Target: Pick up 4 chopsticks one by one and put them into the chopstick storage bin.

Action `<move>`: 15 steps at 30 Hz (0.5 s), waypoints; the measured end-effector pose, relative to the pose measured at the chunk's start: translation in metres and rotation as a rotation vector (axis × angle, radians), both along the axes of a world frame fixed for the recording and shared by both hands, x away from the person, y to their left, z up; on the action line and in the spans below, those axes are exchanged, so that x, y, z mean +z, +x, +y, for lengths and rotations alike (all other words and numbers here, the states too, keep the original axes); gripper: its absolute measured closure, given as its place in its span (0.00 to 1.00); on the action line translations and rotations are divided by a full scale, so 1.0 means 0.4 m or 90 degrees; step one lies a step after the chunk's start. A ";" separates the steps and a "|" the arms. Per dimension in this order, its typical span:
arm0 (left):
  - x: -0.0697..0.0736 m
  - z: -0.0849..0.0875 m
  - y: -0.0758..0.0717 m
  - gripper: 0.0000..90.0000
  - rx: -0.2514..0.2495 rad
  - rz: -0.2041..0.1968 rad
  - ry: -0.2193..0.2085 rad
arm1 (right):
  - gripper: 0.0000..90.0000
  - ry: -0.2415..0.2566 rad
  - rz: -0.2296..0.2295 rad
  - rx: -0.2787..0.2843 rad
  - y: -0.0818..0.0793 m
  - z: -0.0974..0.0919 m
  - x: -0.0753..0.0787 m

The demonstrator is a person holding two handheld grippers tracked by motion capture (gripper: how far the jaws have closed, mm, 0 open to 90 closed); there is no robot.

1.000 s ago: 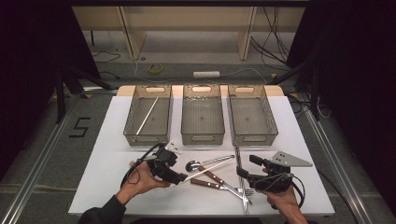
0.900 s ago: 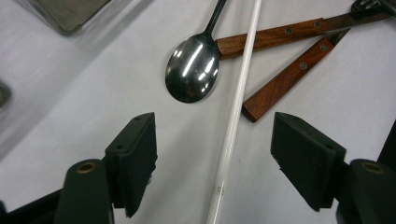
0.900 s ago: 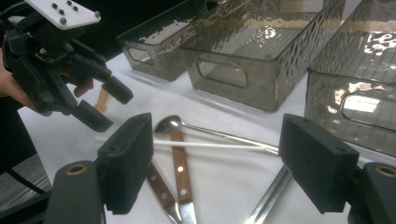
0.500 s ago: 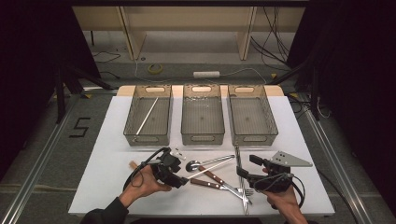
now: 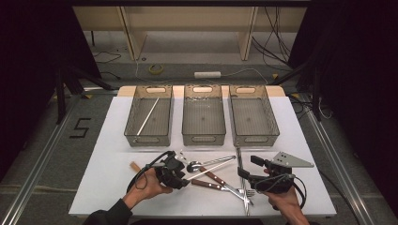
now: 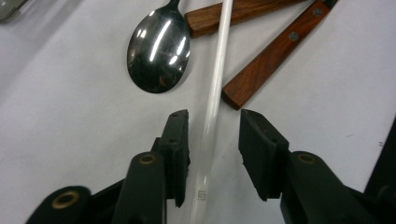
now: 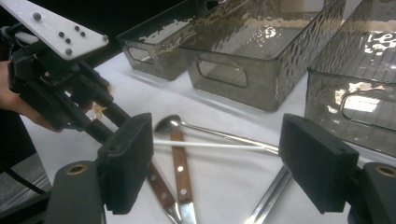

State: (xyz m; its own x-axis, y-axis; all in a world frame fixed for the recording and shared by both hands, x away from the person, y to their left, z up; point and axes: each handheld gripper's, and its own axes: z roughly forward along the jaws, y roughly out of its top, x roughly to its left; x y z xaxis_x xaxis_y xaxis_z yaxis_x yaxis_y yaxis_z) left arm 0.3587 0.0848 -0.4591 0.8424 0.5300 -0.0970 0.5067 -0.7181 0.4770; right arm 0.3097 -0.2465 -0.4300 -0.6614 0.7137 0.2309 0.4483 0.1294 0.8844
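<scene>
The white chopstick (image 6: 214, 88) is what I have lined up: a thin, smooth, glossy round stick, lying flat on the white table (image 5: 112, 140) in the cutlery pile near the front edge. It runs between the jaws of my left gripper (image 6: 214, 154), which have just been closing around it but, as far as I can see, are not yet pressing on it. Beside it lie a steel spoon (image 6: 159, 51) and two wooden-handled pieces (image 6: 266, 58), one just under the stick. My right gripper (image 7: 215, 163) hovers wide open over the table with nothing between its jaws. Behind the pile stand three clear ribbed bins (image 5: 204, 119) in a row; the left one holds another white stick (image 5: 148, 116). Around the table the room is dark, with cables on the floor
</scene>
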 end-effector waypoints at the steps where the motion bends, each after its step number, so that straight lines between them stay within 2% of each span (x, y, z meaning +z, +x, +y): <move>1: -0.003 -0.001 0.000 0.72 0.004 0.002 -0.002 | 0.31 0.000 0.001 0.000 0.000 0.000 0.000; 10: -0.021 -0.013 0.000 0.79 -0.002 0.004 0.006 | 0.31 -0.001 0.001 0.002 0.000 0.001 -0.001; 12: -0.024 -0.013 0.002 0.80 -0.009 0.001 0.020 | 0.31 0.000 0.001 0.002 0.000 0.001 -0.001; 15: -0.023 -0.013 0.003 0.81 -0.012 -0.001 0.022 | 0.31 0.001 0.001 0.001 0.000 0.001 -0.002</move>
